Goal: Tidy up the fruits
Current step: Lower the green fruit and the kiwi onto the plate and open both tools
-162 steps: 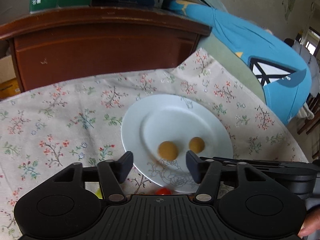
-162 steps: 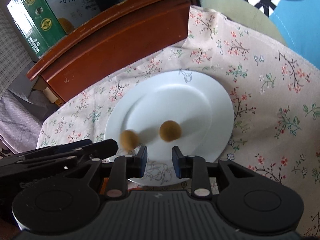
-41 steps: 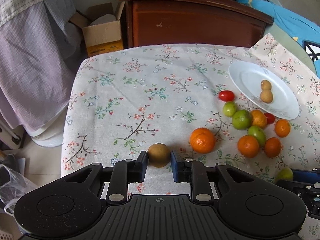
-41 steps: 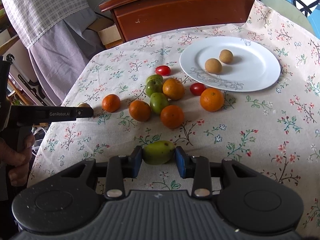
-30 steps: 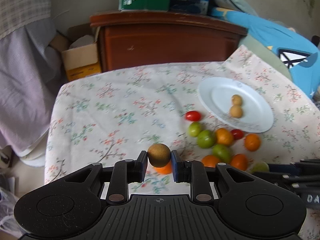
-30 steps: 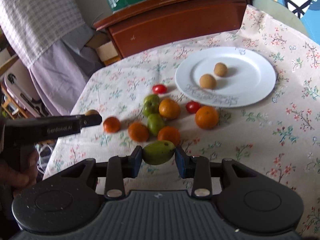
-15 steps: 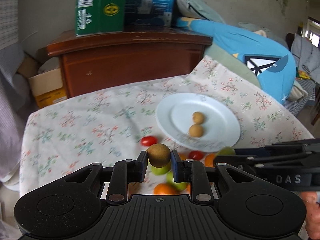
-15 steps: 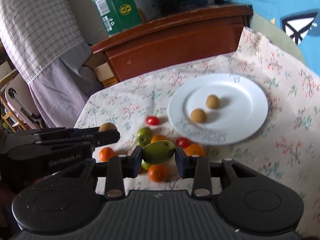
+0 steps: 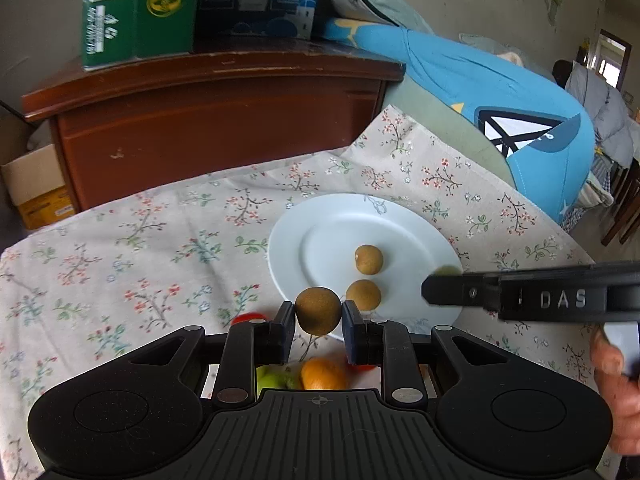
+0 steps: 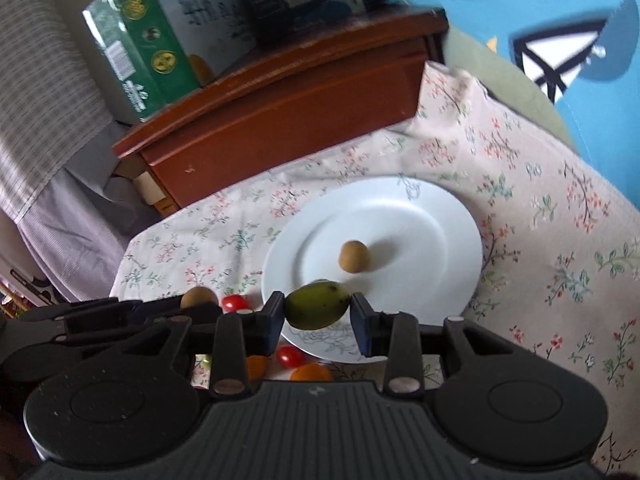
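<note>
My left gripper [image 9: 318,316] is shut on a round brown fruit [image 9: 318,310], held above the near rim of the white plate [image 9: 320,236]. Two similar brown fruits [image 9: 369,259] [image 9: 363,295] lie on the plate. My right gripper [image 10: 318,314] is shut on an oval green fruit [image 10: 317,306], also over the plate's [image 10: 424,232] near rim. One brown fruit [image 10: 354,256] shows there; the other is hidden behind the green one. In the left wrist view the right gripper reaches in from the right, its fingers [image 9: 460,294] over the plate's right edge.
Loose fruit lies on the floral cloth just below the grippers: cherry tomatoes [image 10: 234,303] [image 10: 291,356], an orange [image 9: 322,374] and a green fruit [image 9: 274,380]. A wooden cabinet [image 9: 220,120] with boxes [image 9: 136,12] stands behind the table. A blue cushion [image 9: 500,92] lies at the right.
Both grippers have carried their fruits forward to the plate, which now looks larger and closer. The pile of loose fruit has slid under the grippers. Both grips are unchanged.
</note>
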The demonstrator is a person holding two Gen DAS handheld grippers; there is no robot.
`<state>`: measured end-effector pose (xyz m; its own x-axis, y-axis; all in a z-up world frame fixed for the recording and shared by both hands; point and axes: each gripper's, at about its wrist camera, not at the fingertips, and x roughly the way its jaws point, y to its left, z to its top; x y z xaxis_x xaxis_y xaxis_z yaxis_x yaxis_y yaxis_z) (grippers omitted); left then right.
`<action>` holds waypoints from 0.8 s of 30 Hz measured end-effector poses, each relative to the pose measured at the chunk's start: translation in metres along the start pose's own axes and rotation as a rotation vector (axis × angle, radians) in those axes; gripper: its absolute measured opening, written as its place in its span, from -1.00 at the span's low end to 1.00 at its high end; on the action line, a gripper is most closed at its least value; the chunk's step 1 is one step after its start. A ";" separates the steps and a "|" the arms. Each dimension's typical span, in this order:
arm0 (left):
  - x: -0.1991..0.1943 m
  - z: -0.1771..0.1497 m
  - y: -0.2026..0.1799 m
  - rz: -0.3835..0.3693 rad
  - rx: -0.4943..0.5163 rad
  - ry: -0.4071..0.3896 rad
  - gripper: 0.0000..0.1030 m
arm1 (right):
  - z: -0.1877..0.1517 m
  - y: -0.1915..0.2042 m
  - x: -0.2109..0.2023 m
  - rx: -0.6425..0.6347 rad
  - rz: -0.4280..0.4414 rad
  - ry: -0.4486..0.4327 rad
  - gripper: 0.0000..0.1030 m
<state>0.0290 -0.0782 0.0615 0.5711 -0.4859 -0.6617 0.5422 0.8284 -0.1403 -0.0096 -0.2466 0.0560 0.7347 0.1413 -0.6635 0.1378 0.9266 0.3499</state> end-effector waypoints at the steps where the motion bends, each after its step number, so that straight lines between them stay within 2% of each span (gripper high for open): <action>1: 0.004 0.002 0.000 -0.004 -0.002 0.004 -0.56 | 0.000 -0.001 0.002 0.005 -0.003 0.006 -0.31; 13: 0.043 0.014 0.000 -0.010 -0.010 0.046 -0.56 | 0.003 -0.008 0.024 0.028 -0.046 0.047 -0.31; 22: 0.047 0.023 -0.004 -0.011 -0.021 0.022 -0.51 | 0.005 -0.016 0.031 0.068 -0.071 0.042 -0.26; 23: 0.045 0.025 -0.004 -0.008 -0.026 0.017 -0.46 | 0.007 -0.016 0.029 0.071 -0.069 0.033 -0.25; 24: 0.043 0.027 -0.003 -0.003 -0.031 0.011 -0.30 | 0.008 -0.016 0.027 0.074 -0.066 0.023 -0.25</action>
<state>0.0682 -0.1092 0.0531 0.5624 -0.4858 -0.6691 0.5250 0.8350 -0.1649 0.0138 -0.2604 0.0377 0.7071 0.0891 -0.7015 0.2352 0.9059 0.3522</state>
